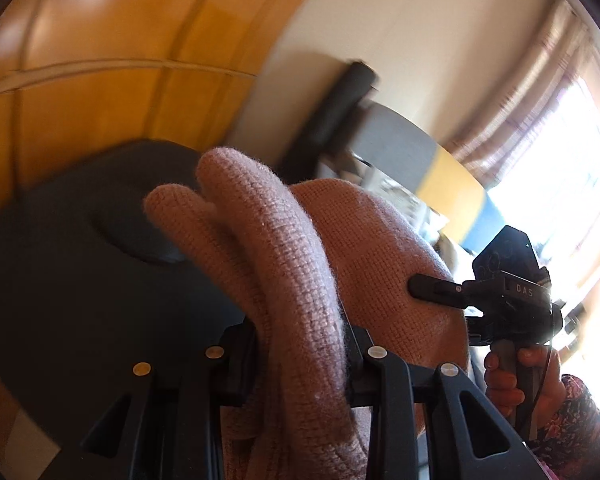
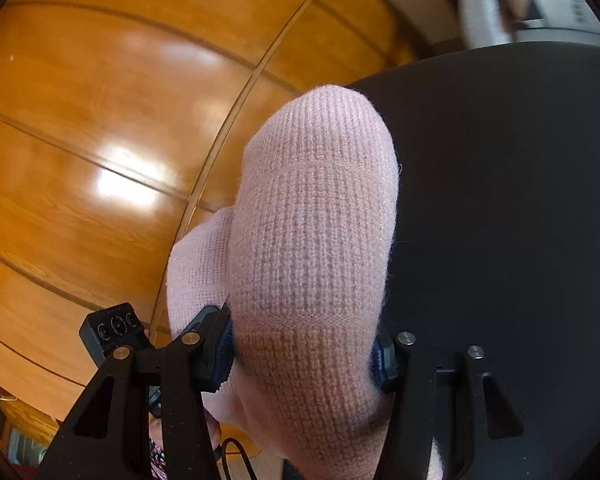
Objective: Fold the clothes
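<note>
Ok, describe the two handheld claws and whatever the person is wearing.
Both claws are black plastic with round silver bolts. The right claw has blue ribbed pads; in the left wrist view its body reads "DAS", on a grey handle with a thin black cable. The left claw looks alike. A dark floral sleeve shows.

The pink knit garment (image 2: 312, 240) hangs bunched in thick folds above the dark table (image 2: 500, 200).

Under you sits a dark, matte worktop (image 2: 520, 200), its rounded edge running against a glossy orange wood floor (image 2: 100, 140). From the left wrist view the worktop (image 1: 60, 280) carries a shallow round dip. Whether the pink knit (image 2: 316, 240) touches it, you can't tell.
</note>
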A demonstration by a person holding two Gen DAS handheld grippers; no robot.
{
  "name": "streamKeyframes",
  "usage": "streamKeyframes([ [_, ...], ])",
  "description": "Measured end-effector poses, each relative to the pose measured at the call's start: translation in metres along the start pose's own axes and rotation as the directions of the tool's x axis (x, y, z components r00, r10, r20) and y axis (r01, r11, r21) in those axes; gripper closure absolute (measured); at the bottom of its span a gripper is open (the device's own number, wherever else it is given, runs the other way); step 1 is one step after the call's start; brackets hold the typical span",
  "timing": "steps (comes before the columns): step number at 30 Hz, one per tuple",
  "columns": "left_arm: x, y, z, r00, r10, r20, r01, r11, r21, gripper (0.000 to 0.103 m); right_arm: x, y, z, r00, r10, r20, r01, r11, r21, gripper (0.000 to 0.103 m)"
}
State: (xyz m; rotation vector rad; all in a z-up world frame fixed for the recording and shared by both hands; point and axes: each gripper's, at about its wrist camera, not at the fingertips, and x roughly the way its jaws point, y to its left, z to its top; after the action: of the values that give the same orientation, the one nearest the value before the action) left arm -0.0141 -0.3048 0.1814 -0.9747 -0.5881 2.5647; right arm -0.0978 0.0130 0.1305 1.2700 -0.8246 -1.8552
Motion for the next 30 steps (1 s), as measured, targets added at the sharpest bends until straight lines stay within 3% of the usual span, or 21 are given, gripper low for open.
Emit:
streamKeyframes([
  [4, -0.023, 0.048, 0.017, 0.993, 0.089, 0.081, -0.085, 0.995, -0.056, 0.072, 0.068, 0.029, 0.034, 0.997, 0.030, -0.072, -0.031, 0.999, -0.022, 0.048],
  [10, -0.041, 0.115, 0.038, 0.962, 0.222, 0.159, -0.202, 0.971, -0.132, 0.072, 0.181, 0.068, 0.084, 0.984, 0.030, -0.178, -0.050, 0.993, -0.110, 0.048],
  [18, -0.022, 0.202, 0.036, 0.913, 0.370, 0.173, -0.298, 0.894, -0.336, 0.071, 0.308, 0.103, 0.134, 0.958, -0.060, -0.282, -0.015, 0.966, -0.256, 0.048],
  [23, -0.011, 0.236, 0.012, 0.879, 0.452, 0.153, -0.359, 0.838, -0.411, 0.070, 0.353, 0.095, 0.151, 0.954, -0.146, -0.262, 0.053, 0.941, -0.333, 0.048],
  [25, -0.007, 0.254, -0.004, 0.885, 0.446, 0.131, -0.339, 0.812, -0.474, 0.066, 0.362, 0.081, 0.158, 0.954, -0.173, -0.244, 0.086, 0.940, -0.331, 0.046],
  [28, -0.011, 0.265, -0.024, 0.897, 0.395, 0.201, -0.233, 0.806, -0.544, 0.063, 0.371, 0.061, 0.158, 0.949, -0.211, -0.232, 0.120, 0.928, -0.352, 0.036],
  [29, -0.010, 0.265, -0.023, 0.894, 0.398, 0.205, -0.234, 0.805, -0.546, 0.063, 0.371, 0.056, 0.159, 0.952, -0.206, -0.226, 0.120, 0.931, -0.344, 0.028],
  [30, -0.009, 0.265, -0.023, 0.892, 0.402, 0.208, -0.234, 0.803, -0.547, 0.062, 0.371, 0.051, 0.161, 0.955, -0.197, -0.222, 0.118, 0.938, -0.327, 0.027],
])
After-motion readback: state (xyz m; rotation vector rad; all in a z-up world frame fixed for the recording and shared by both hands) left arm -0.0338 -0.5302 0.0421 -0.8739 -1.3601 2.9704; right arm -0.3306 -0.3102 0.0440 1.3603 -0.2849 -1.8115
